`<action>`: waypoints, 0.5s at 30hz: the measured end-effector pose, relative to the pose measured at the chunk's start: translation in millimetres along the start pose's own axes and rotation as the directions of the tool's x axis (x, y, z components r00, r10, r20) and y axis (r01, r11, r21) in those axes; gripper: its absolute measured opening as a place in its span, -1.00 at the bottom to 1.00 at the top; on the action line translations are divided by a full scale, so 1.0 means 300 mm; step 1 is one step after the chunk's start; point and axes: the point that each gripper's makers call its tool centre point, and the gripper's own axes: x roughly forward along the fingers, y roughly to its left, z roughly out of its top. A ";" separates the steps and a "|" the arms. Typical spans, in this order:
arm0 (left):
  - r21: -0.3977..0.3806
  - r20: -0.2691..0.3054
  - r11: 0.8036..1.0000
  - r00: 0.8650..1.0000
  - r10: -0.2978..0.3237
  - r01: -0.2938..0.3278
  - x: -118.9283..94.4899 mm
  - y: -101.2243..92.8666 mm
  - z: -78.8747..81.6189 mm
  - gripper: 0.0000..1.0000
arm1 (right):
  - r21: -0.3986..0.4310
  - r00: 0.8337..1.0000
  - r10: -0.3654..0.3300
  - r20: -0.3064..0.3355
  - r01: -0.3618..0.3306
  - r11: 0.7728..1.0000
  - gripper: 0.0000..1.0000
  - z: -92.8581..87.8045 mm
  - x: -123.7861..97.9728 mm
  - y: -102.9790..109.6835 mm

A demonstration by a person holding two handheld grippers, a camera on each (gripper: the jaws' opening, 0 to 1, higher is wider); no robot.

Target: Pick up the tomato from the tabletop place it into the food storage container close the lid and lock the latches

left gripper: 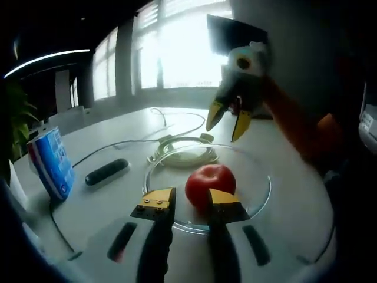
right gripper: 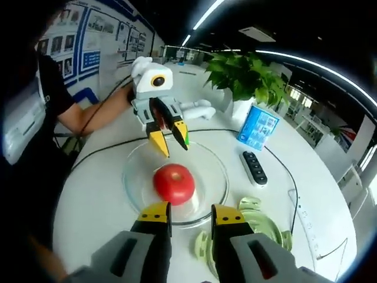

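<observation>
At the centre of the left gripper view, the tomato (left gripper: pixel 210 184) sat inside the clear round food storage container (left gripper: pixel 259 203). Being near round, it showed no clear long axis, and I could not tell which way its stem end pointed. The left tongs (left gripper: pixel 189 203) rose from the bottom edge, jaws spread apart and holding nothing, their yellow tips near the container's near rim. The right tongs (left gripper: pixel 229 119) hung in the upper right, jaws apart and empty, above the far rim. Behind the container lay the pale green lid (left gripper: pixel 184 154), with a black remote (left gripper: pixel 106 171) to its left and a blue carton (left gripper: pixel 52 163) at the left edge. A white table (left gripper: pixel 106 206) carried it all, with bright windows behind.

Across the right gripper view, the tomato (right gripper: pixel 174 183) lay mid-frame in the container (right gripper: pixel 135 177). The right tongs (right gripper: pixel 191 215) stood open and empty at the bottom, and the left tongs (right gripper: pixel 172 137) hovered open above the far rim. The lid (right gripper: pixel 259 221) lay at lower right, the remote (right gripper: pixel 254 168) and carton (right gripper: pixel 258 127) further up, a potted plant (right gripper: pixel 250 76) beyond. Ceiling light strips ran overhead.
</observation>
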 end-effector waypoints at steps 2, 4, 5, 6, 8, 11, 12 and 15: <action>-0.001 0.001 1.000 1.000 0.000 0.000 0.000 0.000 0.000 -0.71 | -0.003 1.000 0.006 0.007 -0.006 1.000 -0.59 0.000 -0.001 0.000; 0.000 0.000 1.000 1.000 0.001 -0.001 0.000 -0.001 0.000 -0.71 | -0.006 1.000 -0.012 0.016 0.012 1.000 -0.59 0.002 -0.006 -0.015; 0.002 0.000 1.000 1.000 0.002 -0.002 0.000 -0.001 0.000 -0.71 | -0.002 1.000 -0.023 0.016 0.024 1.000 -0.59 -0.001 -0.011 -0.021; 0.003 -0.001 1.000 1.000 0.003 -0.003 0.000 -0.001 0.000 -0.71 | 0.003 0.999 -0.048 0.014 0.048 0.999 -0.59 -0.006 -0.019 -0.040; 0.006 -0.001 1.000 1.000 0.004 -0.004 0.000 0.000 0.000 -0.71 | 0.034 0.996 -0.092 0.019 0.091 0.995 -0.59 -0.014 -0.035 -0.077; 0.007 0.000 1.000 1.000 0.006 -0.006 0.001 0.000 0.001 -0.71 | 0.061 0.991 -0.127 0.029 0.125 0.990 -0.61 -0.027 -0.058 -0.110; 0.007 0.001 1.000 1.000 0.006 -0.006 0.002 0.000 0.001 -0.71 | 0.071 0.990 -0.140 0.027 0.137 0.988 -0.61 -0.037 -0.069 -0.120; 0.006 0.002 1.000 1.000 0.006 -0.006 0.002 0.001 0.002 -0.71 | 0.086 0.984 -0.178 0.003 0.177 0.980 -0.61 -0.071 -0.092 -0.144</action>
